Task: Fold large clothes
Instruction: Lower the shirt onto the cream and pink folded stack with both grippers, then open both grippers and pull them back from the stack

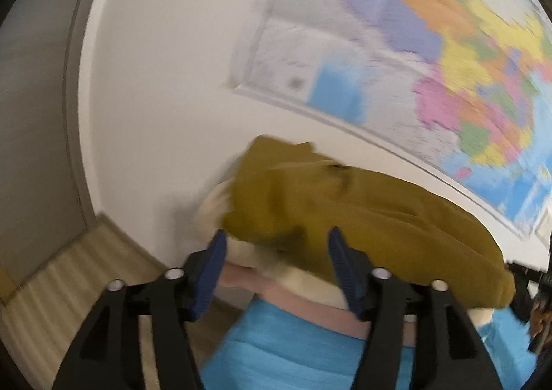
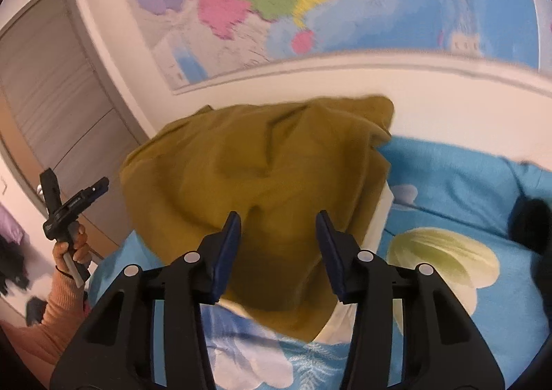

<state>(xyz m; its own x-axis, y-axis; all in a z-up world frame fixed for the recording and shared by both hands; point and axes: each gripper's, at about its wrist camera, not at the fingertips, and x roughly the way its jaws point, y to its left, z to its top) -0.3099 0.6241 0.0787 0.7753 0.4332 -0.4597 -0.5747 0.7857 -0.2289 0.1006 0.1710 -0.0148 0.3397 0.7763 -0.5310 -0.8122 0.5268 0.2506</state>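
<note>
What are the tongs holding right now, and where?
Nothing. The left tongs and the right tongs both stand open, with the mustard garment lying loose on the blue bedsheet past their tips.

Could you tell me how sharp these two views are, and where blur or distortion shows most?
Left wrist view: heavy motion smear across the wall map and the mustard garment; the left tool stays fairly crisp. Right wrist view: milder blur, map still soft, garment folds readable; fisheye bends the map's lower border and the door.

Soft indoor light, heavy motion blur, fisheye-bent dark corners
</note>
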